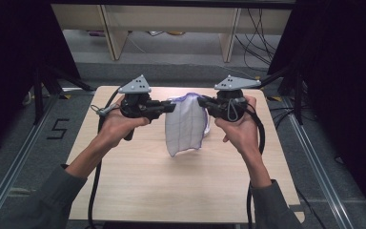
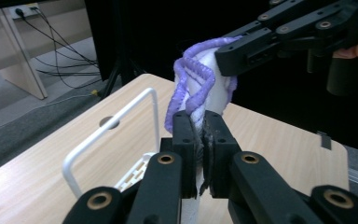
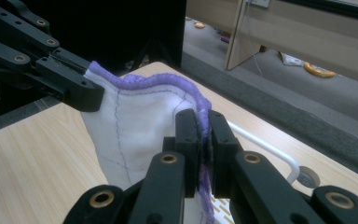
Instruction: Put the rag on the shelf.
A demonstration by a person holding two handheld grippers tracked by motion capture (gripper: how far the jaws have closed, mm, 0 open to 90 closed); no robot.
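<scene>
A white cloth [image 1: 186, 126] with thin grid lines and a purple hem hangs above the middle of the wooden table [image 1: 138, 181], held up by its top edge. My left gripper [image 1: 172, 108] is shut on the cloth's left top corner; in the left gripper view its jaws pinch the purple hem [image 2: 186, 95] at my left gripper [image 2: 200, 133]. My right gripper [image 1: 201, 101] is shut on the right top corner; in the right gripper view the cloth [image 3: 135, 126] spreads to the left of my right gripper [image 3: 204, 133]. The cloth's lower end hangs down to the tabletop.
A white wire rack [image 2: 107, 135] stands on the table behind the cloth, its rail [image 3: 265, 147] also seen past the right jaws. A round hole [image 2: 109, 122] is in the tabletop near the far edge. Black curtains and tripod legs flank the table; shelving stands beyond.
</scene>
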